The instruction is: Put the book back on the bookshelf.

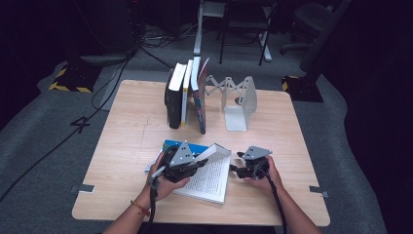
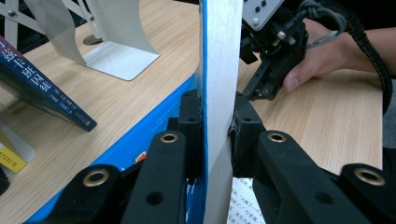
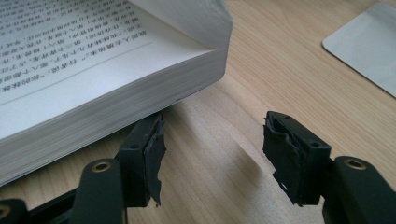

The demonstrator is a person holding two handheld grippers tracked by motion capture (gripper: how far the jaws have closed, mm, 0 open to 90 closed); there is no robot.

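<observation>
The open book [image 1: 207,178] lies on the table [image 1: 126,146] near the person. The left gripper [image 2: 217,126] clamps its raised front part; the right gripper [image 3: 210,149] stands half open, empty, just beside the pages.

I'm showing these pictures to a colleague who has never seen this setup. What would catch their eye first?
First, the open book at the table's near edge, its blue cover and front pages lifted and clamped by the left gripper. Next, the right gripper, fingers apart and empty, just beside the book's page block. Behind, a row of upright books leans near a white bookend.
</observation>
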